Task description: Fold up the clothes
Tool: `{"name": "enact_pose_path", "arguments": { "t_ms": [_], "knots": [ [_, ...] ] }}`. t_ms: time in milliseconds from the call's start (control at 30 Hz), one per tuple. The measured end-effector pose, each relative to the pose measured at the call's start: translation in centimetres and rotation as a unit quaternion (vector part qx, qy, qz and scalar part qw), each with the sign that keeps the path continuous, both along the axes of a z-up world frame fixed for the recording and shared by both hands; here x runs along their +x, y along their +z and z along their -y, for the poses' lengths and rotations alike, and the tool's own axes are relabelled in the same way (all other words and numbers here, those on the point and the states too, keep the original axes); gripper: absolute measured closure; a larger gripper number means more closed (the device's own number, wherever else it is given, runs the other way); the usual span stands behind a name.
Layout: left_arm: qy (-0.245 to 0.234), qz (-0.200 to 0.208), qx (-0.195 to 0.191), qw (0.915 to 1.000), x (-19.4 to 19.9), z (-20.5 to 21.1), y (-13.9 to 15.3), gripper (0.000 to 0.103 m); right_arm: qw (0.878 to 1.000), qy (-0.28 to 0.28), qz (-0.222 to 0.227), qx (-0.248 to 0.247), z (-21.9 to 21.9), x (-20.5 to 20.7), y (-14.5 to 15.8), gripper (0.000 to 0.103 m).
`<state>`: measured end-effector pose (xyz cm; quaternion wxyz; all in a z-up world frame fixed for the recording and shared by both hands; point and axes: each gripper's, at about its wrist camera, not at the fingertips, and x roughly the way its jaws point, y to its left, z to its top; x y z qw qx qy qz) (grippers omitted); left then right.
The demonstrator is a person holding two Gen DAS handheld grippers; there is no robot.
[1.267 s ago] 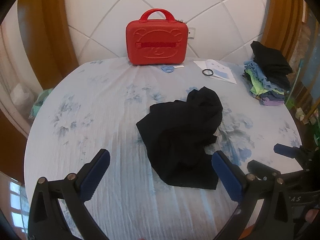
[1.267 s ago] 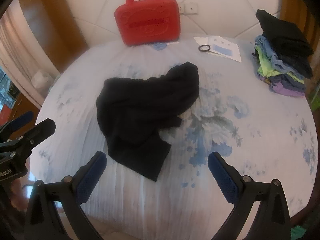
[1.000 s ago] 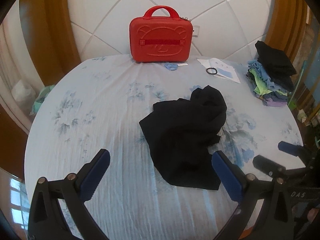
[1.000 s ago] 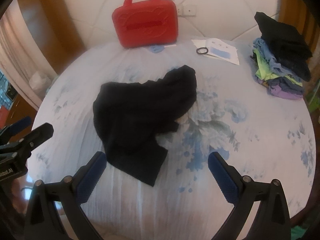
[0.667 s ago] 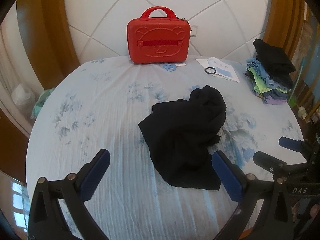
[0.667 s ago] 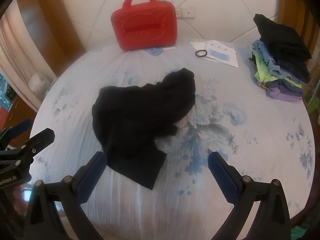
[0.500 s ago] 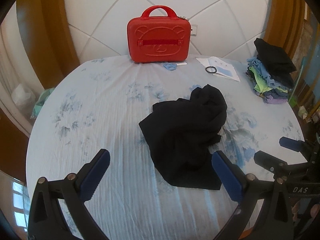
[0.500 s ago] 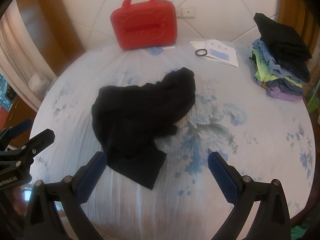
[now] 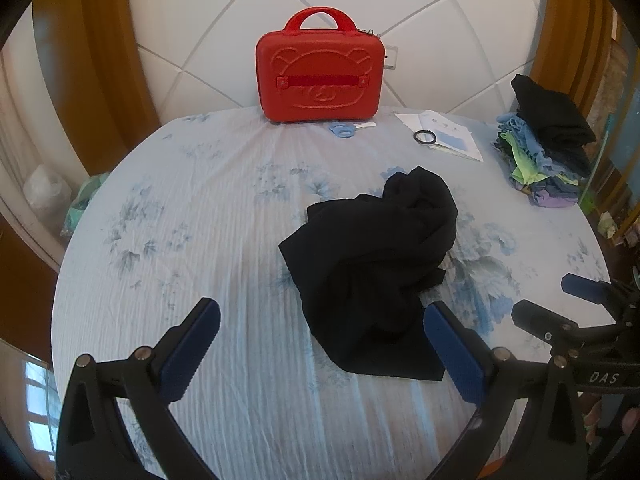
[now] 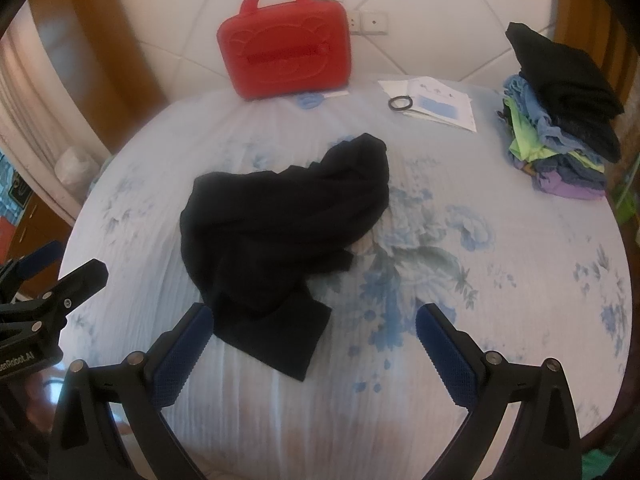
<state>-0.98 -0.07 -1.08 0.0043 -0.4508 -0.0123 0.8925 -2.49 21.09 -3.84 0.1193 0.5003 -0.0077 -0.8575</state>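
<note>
Two views, one crumpled garment. From the left wrist, the left gripper (image 9: 320,336) hangs with jaws spread wide and empty above the near rim of the round table (image 9: 168,240); the black garment (image 9: 372,264) lies bunched at mid-table, its flat near corner just beyond the right-hand pad. Nothing is folded yet, so I judge the step is reaching in to spread it.

From the right wrist, the right gripper (image 10: 310,344) is likewise agape and empty, the garment's near corner (image 10: 280,340) beside its left pad. Bare cloth left and right gives room; the clothes pile (image 10: 560,120) and red case (image 10: 284,56) sit far off.
</note>
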Motion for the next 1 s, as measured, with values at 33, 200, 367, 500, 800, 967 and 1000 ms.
{"name": "enact_pose_path", "arguments": {
  "t_ms": [33, 200, 367, 500, 800, 967, 1000],
  "knots": [
    [0.000, 0.001, 0.000, 1.0000, 0.0, 0.0, -0.1, 0.000, 1.000, 0.000, 0.000, 0.000, 0.0, 0.0, 0.0, 0.000],
    [0.002, 0.003, -0.003, 1.0000, -0.2, 0.1, -0.2, 0.000, 1.000, -0.002, 0.002, 0.000, -0.2, 0.0, -0.1, 0.000],
    [0.003, 0.004, -0.004, 1.0000, -0.2, 0.2, -0.2, 0.000, 1.000, -0.002, 0.004, 0.000, -0.2, 0.0, -0.2, 0.000],
    [0.005, 0.009, -0.002, 0.9999, -0.4, 0.3, -0.3, 0.000, 1.000, 0.000, 0.005, 0.001, -0.2, -0.1, -0.2, 0.000],
    [0.006, 0.013, -0.002, 0.9999, -0.7, 0.6, -0.6, 0.000, 1.000, 0.000, 0.008, 0.002, -0.1, -0.2, -0.4, 0.000],
    [0.007, 0.017, -0.003, 0.9998, -1.0, 0.8, -1.1, 0.000, 1.000, -0.001, 0.011, 0.002, -0.2, -0.4, -0.6, 0.000],
    [0.009, 0.018, -0.003, 0.9998, -1.3, 0.9, -1.3, 0.000, 1.000, -0.001, 0.012, 0.002, -0.2, -0.5, -0.7, 0.000]
  ]
}}
